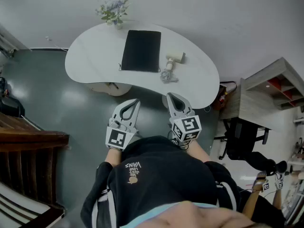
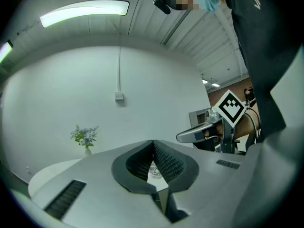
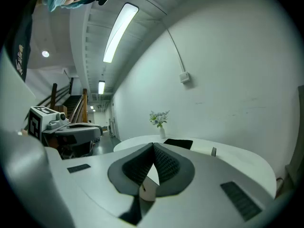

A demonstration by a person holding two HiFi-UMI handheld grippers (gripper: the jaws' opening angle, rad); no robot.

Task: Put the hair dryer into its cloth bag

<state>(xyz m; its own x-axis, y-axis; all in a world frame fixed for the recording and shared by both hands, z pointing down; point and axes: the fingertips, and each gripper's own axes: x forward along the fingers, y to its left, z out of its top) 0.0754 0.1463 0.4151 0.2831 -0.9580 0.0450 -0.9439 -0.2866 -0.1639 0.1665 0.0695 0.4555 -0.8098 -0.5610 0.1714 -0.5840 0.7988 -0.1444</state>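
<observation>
A flat black cloth bag (image 1: 141,50) lies on the white kidney-shaped table (image 1: 90,51). To its right lies the pale hair dryer (image 1: 173,60), its coiled cord (image 1: 167,76) toward the near edge. My left gripper (image 1: 134,101) and right gripper (image 1: 169,95) are side by side over the floor, short of the table's near edge. Both are shut and hold nothing. In the right gripper view the shut jaw tips (image 3: 153,145) point at the table, with the bag (image 3: 178,143) and the dryer (image 3: 213,151) beyond. In the left gripper view the tips (image 2: 153,141) meet too.
A vase of flowers (image 1: 114,11) stands at the table's far edge. Wooden stairs (image 1: 28,146) are at the left. A shelf unit (image 1: 266,94) and a black chair (image 1: 242,141) are at the right. Grey floor lies between me and the table.
</observation>
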